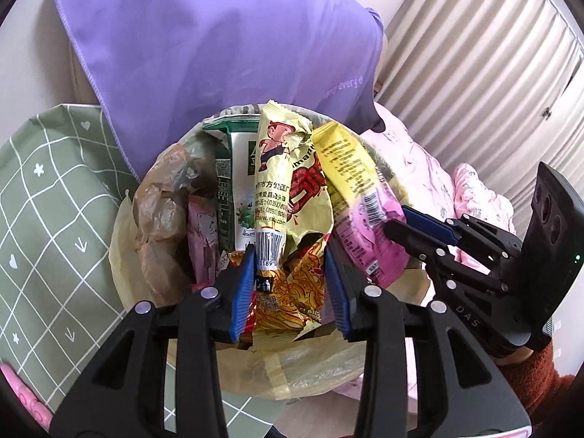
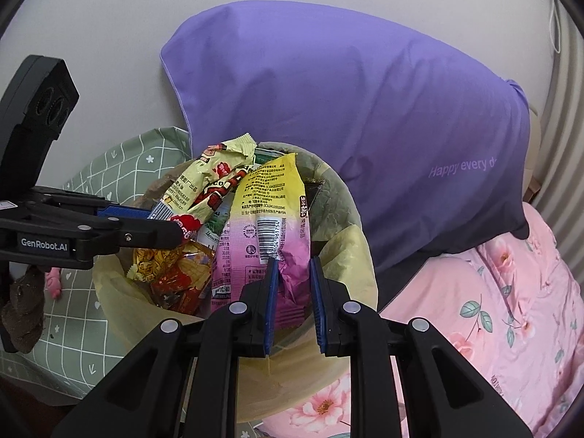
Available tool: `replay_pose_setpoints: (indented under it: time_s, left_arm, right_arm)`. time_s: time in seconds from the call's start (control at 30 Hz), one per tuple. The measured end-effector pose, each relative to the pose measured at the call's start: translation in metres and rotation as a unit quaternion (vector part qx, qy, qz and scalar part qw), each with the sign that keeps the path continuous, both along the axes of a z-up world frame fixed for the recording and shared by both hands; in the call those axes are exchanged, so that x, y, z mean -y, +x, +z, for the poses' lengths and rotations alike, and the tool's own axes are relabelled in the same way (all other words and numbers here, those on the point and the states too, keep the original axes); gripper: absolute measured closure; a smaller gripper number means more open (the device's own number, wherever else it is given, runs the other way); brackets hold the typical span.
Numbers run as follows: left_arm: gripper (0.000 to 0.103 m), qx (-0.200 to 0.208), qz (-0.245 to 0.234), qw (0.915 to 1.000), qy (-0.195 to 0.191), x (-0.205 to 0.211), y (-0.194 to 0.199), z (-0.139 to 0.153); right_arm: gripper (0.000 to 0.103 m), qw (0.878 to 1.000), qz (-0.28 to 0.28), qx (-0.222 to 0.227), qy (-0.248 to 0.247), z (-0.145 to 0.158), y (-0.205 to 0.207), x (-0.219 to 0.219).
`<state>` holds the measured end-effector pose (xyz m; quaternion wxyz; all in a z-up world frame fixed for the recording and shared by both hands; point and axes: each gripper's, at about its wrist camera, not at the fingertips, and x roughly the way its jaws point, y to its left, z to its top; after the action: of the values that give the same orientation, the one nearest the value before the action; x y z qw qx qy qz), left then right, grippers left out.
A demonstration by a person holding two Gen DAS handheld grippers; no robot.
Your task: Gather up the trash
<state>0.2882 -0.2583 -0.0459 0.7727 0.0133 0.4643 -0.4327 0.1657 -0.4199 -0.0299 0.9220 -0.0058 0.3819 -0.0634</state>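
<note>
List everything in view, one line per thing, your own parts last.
bin: one, lined with a pale yellow bag, centre, full of wrappers
yellow-and-pink packet: one, at the bin's right side
pale yellow cartoon wrapper: one, upright in the middle
green-and-white packet: one, left of it
orange noodle wrapper: one, at the near rim
purple pillow: one, behind the bin
green grid cloth: one, left
pink floral bedding: right
left hand-held gripper: black, blue pads, around the wrappers
right hand-held gripper: same, closed on the yellow-and-pink packet

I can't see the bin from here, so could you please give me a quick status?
Left gripper astride cartoon wrapper. Right gripper pinching yellow-pink packet. Bin overfull. Nothing blocking.
</note>
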Motion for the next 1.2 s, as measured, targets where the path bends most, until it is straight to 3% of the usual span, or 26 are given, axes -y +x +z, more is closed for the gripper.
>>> replay_pose_setpoints:
  time_s: [0.1,0.17,0.23,0.4,0.47,0.6,0.73,0.9,0.97,1.2]
  left_arm:
    - [0.066,-0.005,0.017,0.9998,-0.007,-0.001,-0.002,-0.002]
    - [0.058,-0.003,0.025,0.9994,-0.026,-0.009,-0.007,-0.001]
    - [0.052,0.004,0.039,0.9986,-0.036,-0.016,-0.008,0.001]
    - [0.039,0.003,0.098,0.9939,-0.051,-0.039,-0.008,-0.002]
    - [0.033,0.014,0.124,0.9906,-0.057,-0.052,-0.014,0.001]
    - [0.030,0.042,0.186,0.9806,-0.046,-0.087,-0.041,0.005]
    - [0.030,0.067,0.239,0.9686,-0.019,-0.120,-0.081,0.008]
    - [0.030,0.123,0.293,0.9468,0.050,-0.174,-0.147,0.017]
    - [0.030,0.148,0.312,0.9355,0.075,-0.195,-0.176,0.024]
    - [0.030,0.185,0.370,0.9061,0.088,-0.242,-0.263,0.049]
  right_arm:
    - [0.085,1.000,0.008,0.008,0.020,0.002,-0.002,0.005]
    - [0.083,0.999,0.015,0.016,0.029,0.004,-0.002,0.008]
    - [0.073,0.999,0.020,0.017,0.029,0.003,-0.001,0.009]
    - [0.066,0.999,0.025,0.021,0.031,0.003,-0.001,0.006]
    - [0.062,0.999,0.023,0.029,0.039,0.005,-0.005,0.004]
    - [0.062,0.997,0.021,0.050,0.052,0.014,-0.017,-0.004]
    - [0.062,0.995,0.024,0.077,0.058,0.026,-0.029,-0.023]
    - [0.062,0.989,0.057,0.112,0.076,0.047,-0.068,-0.067]
    - [0.062,0.988,0.079,0.110,0.076,0.051,-0.087,-0.091]
    - [0.062,0.984,0.122,0.079,0.100,0.047,-0.157,-0.159]
